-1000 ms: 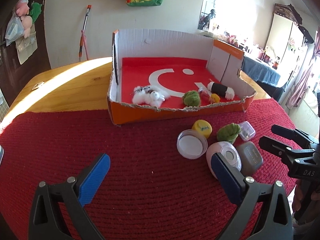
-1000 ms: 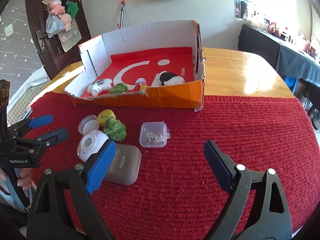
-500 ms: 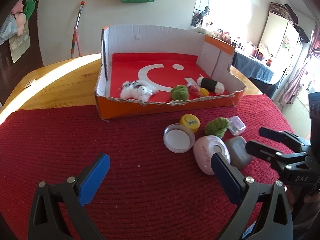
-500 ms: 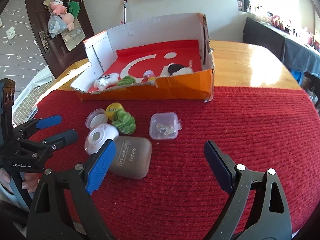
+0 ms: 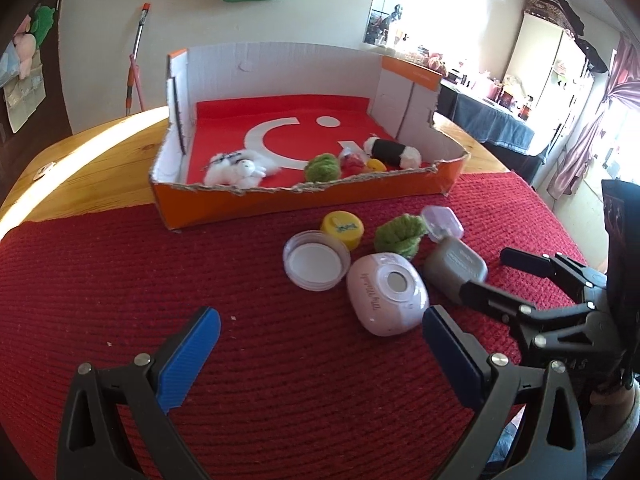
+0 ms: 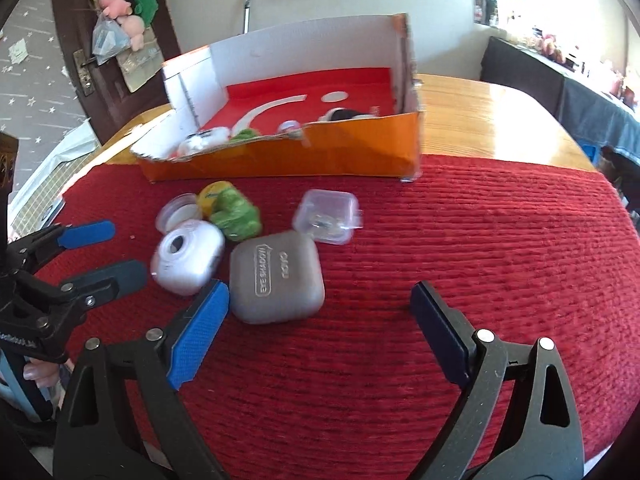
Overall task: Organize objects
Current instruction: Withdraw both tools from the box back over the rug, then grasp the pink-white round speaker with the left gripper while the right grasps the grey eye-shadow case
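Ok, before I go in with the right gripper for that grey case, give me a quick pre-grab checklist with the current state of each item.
1. Right gripper open and holding nothing: ok.
2. Grey case lined up between its fingers: not ok, it sits toward the left finger.
3. Neighbours apart from the case: not ok, the white round device and clear plastic box crowd it.
4. Left gripper out of the way: cannot tell, it is open and close beside the white device.
5. Free floor in the cardboard box: ok, bare red floor behind the toys.
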Available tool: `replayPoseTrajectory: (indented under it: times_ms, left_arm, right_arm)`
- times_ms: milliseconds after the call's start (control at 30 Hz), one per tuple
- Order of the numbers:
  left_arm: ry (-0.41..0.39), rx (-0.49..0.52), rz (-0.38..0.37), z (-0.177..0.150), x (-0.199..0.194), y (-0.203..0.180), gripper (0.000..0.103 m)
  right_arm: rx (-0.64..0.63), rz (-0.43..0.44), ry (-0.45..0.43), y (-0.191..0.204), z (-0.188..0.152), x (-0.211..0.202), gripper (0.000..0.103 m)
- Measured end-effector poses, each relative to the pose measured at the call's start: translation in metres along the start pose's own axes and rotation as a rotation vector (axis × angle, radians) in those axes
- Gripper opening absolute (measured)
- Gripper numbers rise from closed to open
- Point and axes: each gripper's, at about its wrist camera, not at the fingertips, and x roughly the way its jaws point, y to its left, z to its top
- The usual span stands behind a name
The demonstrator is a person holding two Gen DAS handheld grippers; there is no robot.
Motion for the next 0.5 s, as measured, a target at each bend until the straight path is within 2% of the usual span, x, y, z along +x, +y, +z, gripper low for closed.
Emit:
replayPoseTrajectory:
  times_ms: [200,333,500]
  left_arm:
    - [0.016,0.024,0.006,0.001,0.013,-0.019,0.103]
    - [0.031,0.012,0.023,0.002,0.022,-0.023,0.103]
    - [0.025,0.012,0.030,0.002,0.026,-0.026,0.095]
  right_arm:
    - [0.001,0.016,-0.022,-0.023,0.003,-0.008,0.093]
    - [-0.028,0.075,-0.023,-0.028,0.007,-0.010,0.093]
    - [-0.117,0.107,-0.013,-0.022,0.012,-0.006,0.093]
